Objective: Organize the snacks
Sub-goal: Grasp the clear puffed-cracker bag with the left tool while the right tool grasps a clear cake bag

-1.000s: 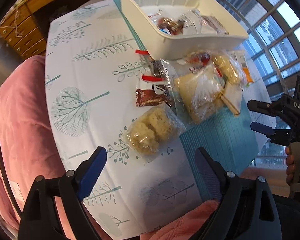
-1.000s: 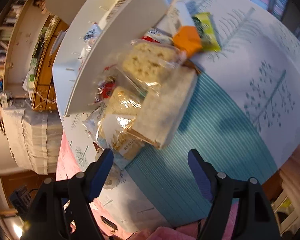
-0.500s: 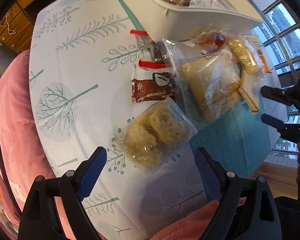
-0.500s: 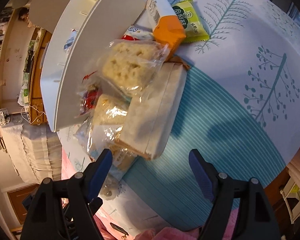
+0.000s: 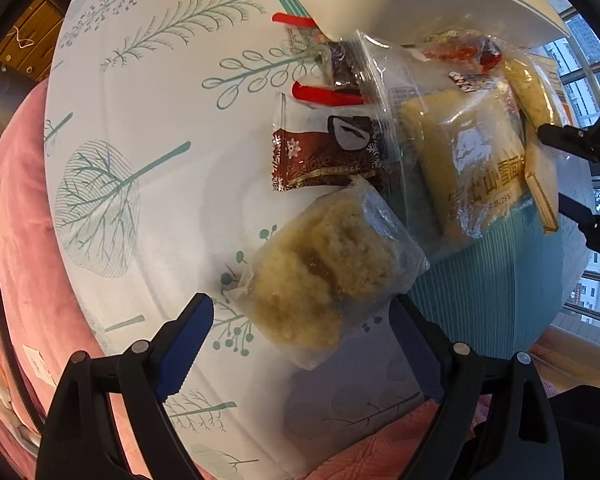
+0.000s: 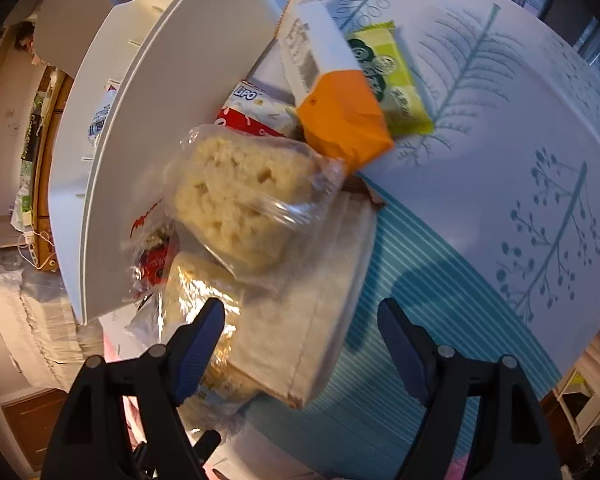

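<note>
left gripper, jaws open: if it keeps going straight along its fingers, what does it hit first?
Most likely the clear-wrapped crumbly rice cake, which lies between the open fingers of the left gripper. The brown chocolate packet lies beyond it. Depth is uncertain through the fisheye.

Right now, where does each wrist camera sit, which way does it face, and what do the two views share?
Left wrist: behind the open left hand-held gripper, looking down at a crumbly cake pack; its blue fingers show, and the right hand-held gripper at far right.
Right wrist: behind the open right hand-held gripper, facing a sandwich pack.
Shared: the white bin and sandwich pack.
</note>
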Tool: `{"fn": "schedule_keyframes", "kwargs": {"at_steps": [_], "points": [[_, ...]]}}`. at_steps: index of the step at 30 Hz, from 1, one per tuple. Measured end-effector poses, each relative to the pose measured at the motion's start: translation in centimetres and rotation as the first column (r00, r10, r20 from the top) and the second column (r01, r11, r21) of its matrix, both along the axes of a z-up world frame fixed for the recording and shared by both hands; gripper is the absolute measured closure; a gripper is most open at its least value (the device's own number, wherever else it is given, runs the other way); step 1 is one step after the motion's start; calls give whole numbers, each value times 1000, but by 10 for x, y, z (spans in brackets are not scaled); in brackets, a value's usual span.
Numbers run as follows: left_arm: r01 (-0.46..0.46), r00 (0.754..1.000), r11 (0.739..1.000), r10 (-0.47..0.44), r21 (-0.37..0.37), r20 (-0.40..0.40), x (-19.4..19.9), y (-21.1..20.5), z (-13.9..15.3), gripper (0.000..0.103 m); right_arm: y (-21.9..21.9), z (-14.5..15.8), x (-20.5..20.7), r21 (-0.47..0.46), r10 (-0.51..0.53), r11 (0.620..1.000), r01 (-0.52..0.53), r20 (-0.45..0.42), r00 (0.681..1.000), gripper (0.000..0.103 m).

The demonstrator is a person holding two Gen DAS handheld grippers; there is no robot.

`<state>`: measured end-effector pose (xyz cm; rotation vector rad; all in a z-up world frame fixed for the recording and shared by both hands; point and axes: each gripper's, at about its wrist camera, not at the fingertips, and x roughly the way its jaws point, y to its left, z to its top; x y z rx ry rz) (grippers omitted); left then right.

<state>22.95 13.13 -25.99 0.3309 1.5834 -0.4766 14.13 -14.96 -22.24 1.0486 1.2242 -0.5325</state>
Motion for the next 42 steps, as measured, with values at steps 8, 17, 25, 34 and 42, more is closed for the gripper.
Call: {"fn": "schedule_keyframes", "kwargs": {"at_steps": [8,17,25,34,42], "points": [[9,1000,999,-9,40,5,3,-17,-12,17,3,-6,26,-39,52,998,-55,-76,996,24],[20,1000,997,-20,75,3,7,-36,-16,45,8,-7,46,-47,91,994,-96,-94,991,38],[2,1000,999,-2,35,3,4,-28,-3,57,11,-8,26,-24,118,992,-121,-107,987,42],[-20,999,1000,21,-11,39,-8,-9,24,58,28,-2,1,22,125,992,-124,-64,990,45],[-39,995,998,43,-47,93,-30,8,58,58,47,6,-30,60,108,992,-108,-1,994,46]]}}
